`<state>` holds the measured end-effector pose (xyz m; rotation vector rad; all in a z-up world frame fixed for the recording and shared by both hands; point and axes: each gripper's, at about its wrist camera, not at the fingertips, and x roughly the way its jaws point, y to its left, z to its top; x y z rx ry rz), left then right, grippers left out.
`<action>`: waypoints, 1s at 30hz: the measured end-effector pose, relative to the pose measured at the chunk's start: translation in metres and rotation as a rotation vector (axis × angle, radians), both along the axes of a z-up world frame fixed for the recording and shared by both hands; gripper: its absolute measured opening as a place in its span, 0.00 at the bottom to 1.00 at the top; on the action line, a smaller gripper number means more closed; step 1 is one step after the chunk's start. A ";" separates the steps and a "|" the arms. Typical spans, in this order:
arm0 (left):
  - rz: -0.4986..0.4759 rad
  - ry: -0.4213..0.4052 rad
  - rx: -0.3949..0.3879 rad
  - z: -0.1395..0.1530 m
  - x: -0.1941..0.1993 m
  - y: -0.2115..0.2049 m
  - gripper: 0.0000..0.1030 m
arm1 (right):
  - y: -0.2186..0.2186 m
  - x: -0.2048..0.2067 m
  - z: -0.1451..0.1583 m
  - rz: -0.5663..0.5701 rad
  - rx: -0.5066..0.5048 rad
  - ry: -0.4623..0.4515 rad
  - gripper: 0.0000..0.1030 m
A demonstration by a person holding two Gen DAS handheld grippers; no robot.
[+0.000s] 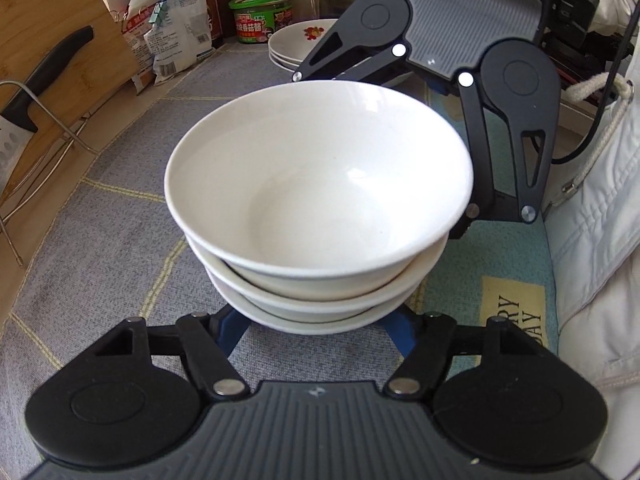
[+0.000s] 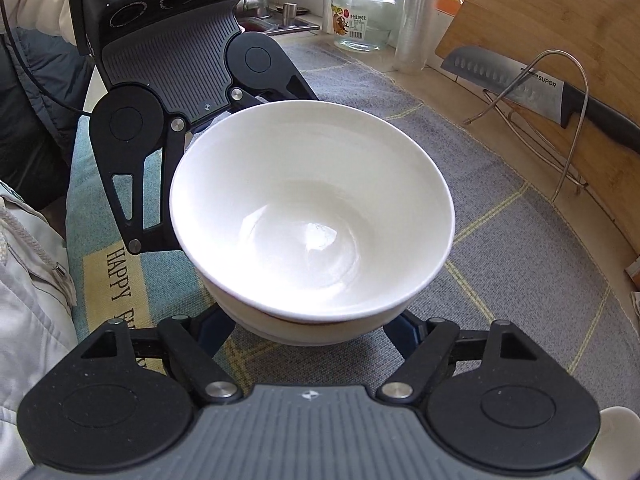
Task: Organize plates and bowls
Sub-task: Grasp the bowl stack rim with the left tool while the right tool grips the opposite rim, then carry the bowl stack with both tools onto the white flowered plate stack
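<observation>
Grey mat (image 1: pixel 120 208), bowl stack (image 1: pixel 316 184) between both tongs, apparently straddled

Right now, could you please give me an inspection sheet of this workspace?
Surface: grey checked cloth over the counter.
Job's things: three white bowls stacked; flowered plates stacked behind.
Clutter: knife on a wire rack against a cutting board; glass jar; green tub; food bag.
Grippers: left gripper and right gripper each straddle the stack's base from opposite sides; whether they grip it is hidden.
Cables: black cable beside the right gripper.
Surroundings: person's white jacket; sink.
</observation>
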<state>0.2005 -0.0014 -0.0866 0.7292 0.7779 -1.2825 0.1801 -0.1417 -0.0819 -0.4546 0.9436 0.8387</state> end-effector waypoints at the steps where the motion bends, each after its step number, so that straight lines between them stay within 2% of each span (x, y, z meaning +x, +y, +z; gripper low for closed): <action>1: -0.005 0.004 -0.001 -0.001 0.001 0.000 0.70 | 0.000 0.000 0.000 0.001 -0.002 0.001 0.81; 20: -0.029 0.022 0.019 -0.007 0.007 -0.006 0.71 | 0.003 0.003 -0.001 -0.009 -0.015 0.016 0.82; 30: -0.016 0.024 0.019 0.003 0.003 -0.010 0.71 | -0.005 -0.006 0.012 -0.009 -0.019 0.025 0.82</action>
